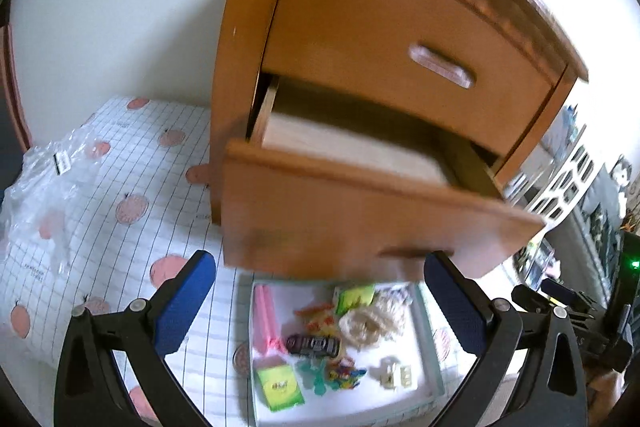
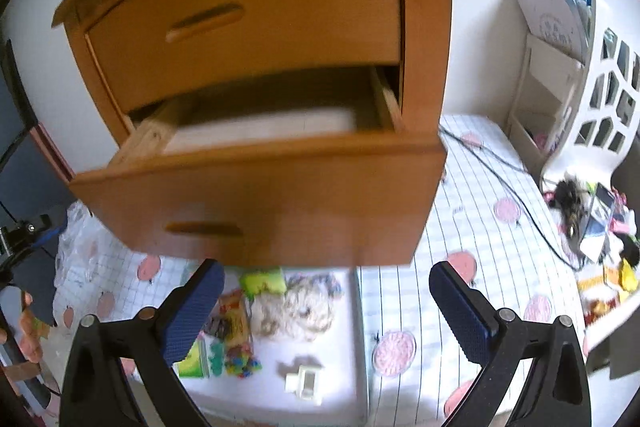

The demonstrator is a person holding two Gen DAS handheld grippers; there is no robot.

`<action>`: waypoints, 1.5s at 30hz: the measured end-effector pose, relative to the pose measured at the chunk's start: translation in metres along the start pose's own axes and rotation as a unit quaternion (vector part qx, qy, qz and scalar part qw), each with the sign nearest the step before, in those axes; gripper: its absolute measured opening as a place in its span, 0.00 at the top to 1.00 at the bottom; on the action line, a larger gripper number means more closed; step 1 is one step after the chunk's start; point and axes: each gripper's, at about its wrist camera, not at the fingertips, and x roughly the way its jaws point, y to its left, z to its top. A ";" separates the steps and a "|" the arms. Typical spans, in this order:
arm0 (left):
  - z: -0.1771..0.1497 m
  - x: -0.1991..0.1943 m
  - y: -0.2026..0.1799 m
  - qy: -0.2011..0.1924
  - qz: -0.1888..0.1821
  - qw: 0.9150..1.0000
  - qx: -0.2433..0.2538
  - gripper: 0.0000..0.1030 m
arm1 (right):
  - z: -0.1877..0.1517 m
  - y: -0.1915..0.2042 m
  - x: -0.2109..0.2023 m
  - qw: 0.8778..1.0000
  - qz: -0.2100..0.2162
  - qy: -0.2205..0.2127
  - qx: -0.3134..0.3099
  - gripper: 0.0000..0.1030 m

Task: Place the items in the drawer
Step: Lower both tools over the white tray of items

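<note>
- Left wrist view: lower drawer (image 1: 360, 195) of the wooden cabinet (image 1: 256, 39) is pulled out toward the camera. Its inside looks bare apart from a pale liner; the far part is in shadow.
- Upper drawer (image 1: 400, 39) is closed.
- Tray (image 1: 430, 355) of small items sits on the checked cloth (image 1: 120, 167), just below and in front of the open drawer front.
- In the tray: toy car (image 1: 314, 345), pink stick (image 1: 264, 315), green packet (image 1: 280, 387), pale string bundle (image 1: 368, 323), small white plastic piece (image 1: 394, 377).
- Left hand-held gripper (image 1: 320, 307): fingers spread wide, nothing between them, hovering over the tray.
- Right hand-held gripper (image 2: 326, 311): also spread wide and empty, above the tray's right half.
- Step in hand, as I judge it: drawer is ready and the first pick is not yet made. No item is seen in the drawer.
- Next move calls for lowering one gripper onto a single item, closing on it, then lifting clear of the drawer front, which overhangs the far edge of the tray.
- Toy car lies on its wheels, long axis running left-right across the tray. Which end is the front is too blurred to tell.
- Fingers would best close across its short width, near to far.
- Pink stick has its long axis near-far, along the tray's left wall.
</note>
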 end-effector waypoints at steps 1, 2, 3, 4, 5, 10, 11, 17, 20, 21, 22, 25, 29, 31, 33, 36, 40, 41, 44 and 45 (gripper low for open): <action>-0.003 0.002 0.000 0.007 0.000 1.000 -0.001 0.00 | -0.005 0.002 0.001 1.000 -0.006 0.009 0.000 0.00; -0.008 0.007 -0.001 0.018 0.004 1.000 -0.003 0.00 | -0.010 0.003 0.002 1.000 -0.008 0.016 0.002 0.00; -0.011 0.012 -0.001 0.029 0.011 1.000 -0.007 0.00 | -0.017 0.004 0.004 1.000 -0.008 0.026 0.007 0.00; -0.014 0.014 -0.001 0.036 0.014 0.999 -0.011 0.00 | -0.021 0.005 0.007 0.999 -0.005 0.033 0.011 0.00; -0.018 0.019 -0.001 0.047 0.017 0.999 -0.018 0.00 | -0.026 0.006 0.009 0.999 -0.005 0.039 0.015 0.00; -0.037 0.034 -0.002 0.079 0.031 0.996 -0.030 0.00 | -0.051 0.021 0.028 0.996 -0.008 0.082 0.012 0.00; -0.042 0.039 -0.002 0.086 0.036 0.995 -0.032 0.00 | -0.056 0.025 0.031 0.996 -0.011 0.087 0.005 0.00; -0.076 0.071 0.002 0.139 0.055 0.989 -0.015 0.00 | -0.078 0.041 0.058 0.992 -0.021 0.127 -0.012 0.00; -0.091 0.083 0.015 0.163 0.057 0.985 -0.026 0.00 | -0.092 0.041 0.071 0.988 -0.029 0.147 -0.021 0.00; -0.093 0.086 0.017 0.168 0.055 0.984 -0.030 0.00 | -0.097 0.040 0.077 0.987 -0.034 0.154 -0.021 0.00; -0.097 0.090 0.019 0.174 0.054 0.983 -0.033 0.00 | -0.100 0.039 0.081 0.986 -0.037 0.159 -0.021 0.00; -0.107 0.099 0.021 0.189 0.055 0.980 -0.029 0.02 | -0.108 0.032 0.093 0.982 -0.032 0.184 -0.007 0.00; -0.117 0.112 0.023 0.215 0.045 0.975 -0.028 0.10 | -0.109 0.021 0.103 0.979 -0.021 0.202 0.026 0.03; -0.121 0.116 0.024 0.223 0.040 0.974 -0.029 0.10 | -0.111 0.020 0.110 0.976 -0.020 0.214 0.035 0.04; -0.125 0.120 0.025 0.233 0.040 0.971 -0.030 0.12 | -0.114 0.021 0.117 0.972 -0.016 0.229 0.038 0.04; -0.131 0.128 0.031 0.255 0.035 0.966 -0.041 0.24 | -0.118 0.021 0.127 0.967 -0.011 0.250 0.046 0.08; -0.139 0.133 0.036 0.262 0.034 0.964 -0.046 0.25 | -0.122 0.022 0.136 0.962 -0.007 0.267 0.056 0.09; -0.140 0.134 0.036 0.264 0.034 0.963 -0.046 0.25 | -0.124 0.022 0.138 0.961 -0.008 0.271 0.055 0.09; -0.145 0.137 0.039 0.269 0.034 0.961 -0.047 0.29 | -0.127 0.024 0.144 0.958 -0.010 0.282 0.055 0.13; -0.146 0.138 0.038 0.269 0.034 0.961 -0.048 0.32 | -0.127 0.023 0.146 0.957 -0.010 0.283 0.055 0.13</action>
